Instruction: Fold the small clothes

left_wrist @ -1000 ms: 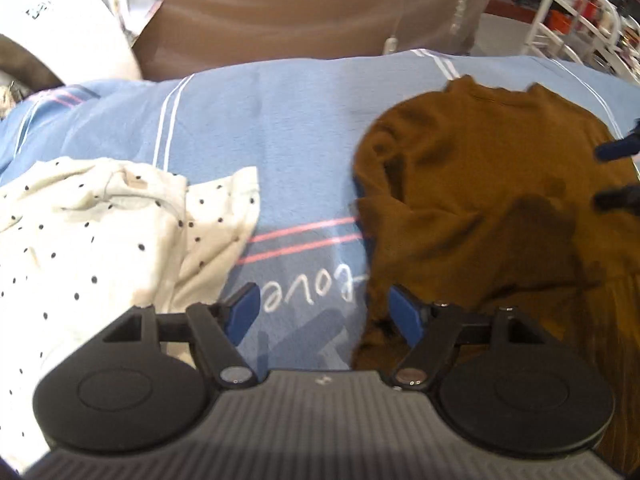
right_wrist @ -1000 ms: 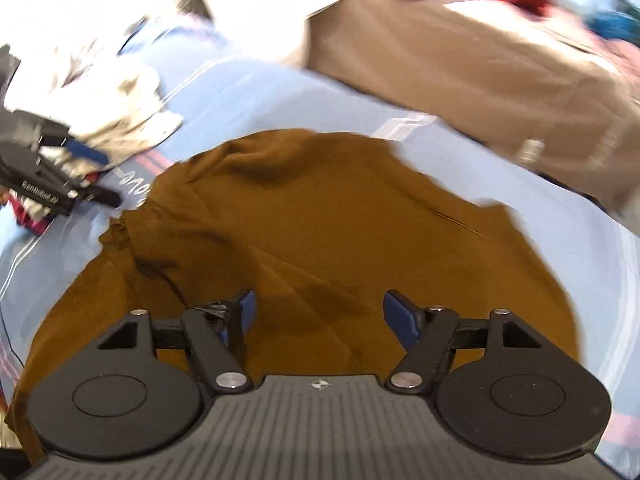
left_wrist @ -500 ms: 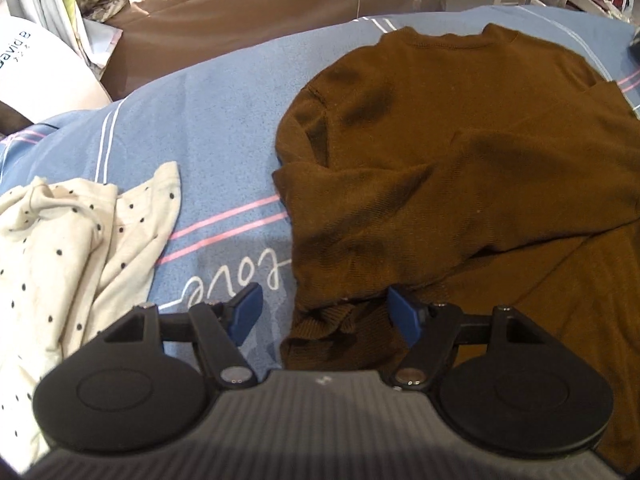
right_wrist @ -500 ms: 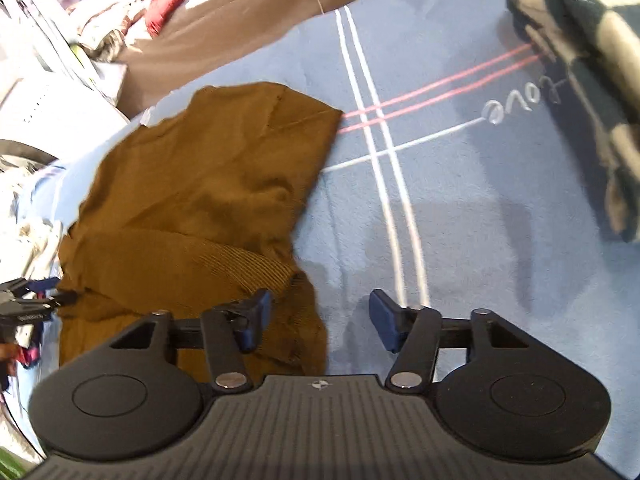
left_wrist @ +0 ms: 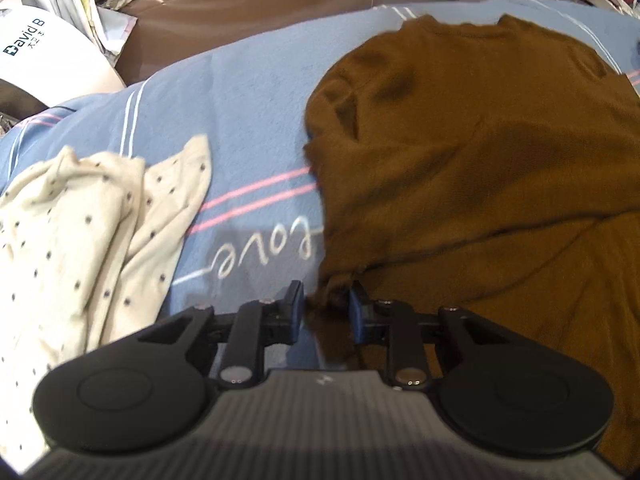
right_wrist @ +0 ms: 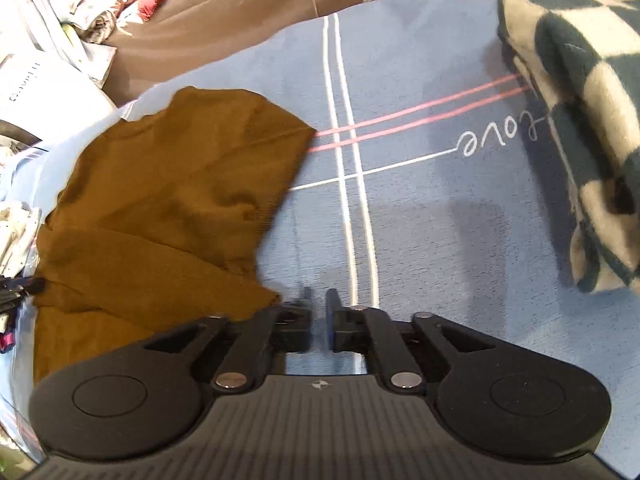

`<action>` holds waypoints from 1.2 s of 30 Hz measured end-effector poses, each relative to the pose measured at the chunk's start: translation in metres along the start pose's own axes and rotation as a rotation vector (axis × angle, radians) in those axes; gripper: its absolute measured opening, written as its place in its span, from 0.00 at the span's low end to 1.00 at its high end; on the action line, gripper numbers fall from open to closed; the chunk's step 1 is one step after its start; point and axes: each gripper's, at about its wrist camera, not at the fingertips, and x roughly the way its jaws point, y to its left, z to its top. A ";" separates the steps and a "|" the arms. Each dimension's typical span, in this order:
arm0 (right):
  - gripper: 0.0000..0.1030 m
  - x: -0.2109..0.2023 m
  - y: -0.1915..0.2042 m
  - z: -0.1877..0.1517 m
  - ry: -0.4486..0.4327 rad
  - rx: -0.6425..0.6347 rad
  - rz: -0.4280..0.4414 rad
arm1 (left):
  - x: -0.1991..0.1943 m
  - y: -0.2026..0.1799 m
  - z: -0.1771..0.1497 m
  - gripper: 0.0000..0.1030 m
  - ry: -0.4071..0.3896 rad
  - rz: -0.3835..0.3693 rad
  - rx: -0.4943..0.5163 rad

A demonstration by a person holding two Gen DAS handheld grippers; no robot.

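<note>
A brown knit sweater lies on the blue bedsheet, with one sleeve folded across its body. My left gripper is shut on the sweater's bunched lower left edge. In the right wrist view the sweater fills the left side. My right gripper has its jaws nearly together beside the sweater's lower right corner; a small gap shows between them and I see no cloth in it.
A cream polka-dot garment lies left of the sweater. A folded green-and-cream checked blanket lies to the right on the sheet. A brown-covered bed with piled clothes stands behind.
Both grippers have closed from wide open. The left one now pinches the sweater's lower left edge. The right one closed beside the sweater's lower right corner.
</note>
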 end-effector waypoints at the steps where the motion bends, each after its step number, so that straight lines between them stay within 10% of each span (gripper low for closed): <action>1: 0.49 -0.006 0.008 0.000 -0.022 -0.035 -0.037 | -0.003 0.001 -0.006 0.32 0.009 0.001 0.004; 3: 1.00 -0.021 0.021 -0.010 -0.052 -0.083 -0.034 | -0.010 0.003 -0.018 0.34 0.017 0.001 -0.004; 11: 1.00 -0.042 0.056 -0.092 0.017 -0.125 0.102 | -0.065 0.015 -0.099 0.70 -0.019 -0.232 -0.319; 18: 1.00 -0.047 0.056 -0.179 0.140 -0.065 0.068 | -0.082 -0.026 -0.190 0.81 0.055 -0.355 -0.273; 26: 1.00 -0.050 0.049 -0.225 0.164 0.057 0.090 | -0.084 -0.059 -0.233 0.93 0.016 -0.333 -0.230; 36: 1.00 -0.055 0.041 -0.250 0.134 0.081 0.137 | -0.090 -0.082 -0.245 0.91 0.011 -0.316 -0.422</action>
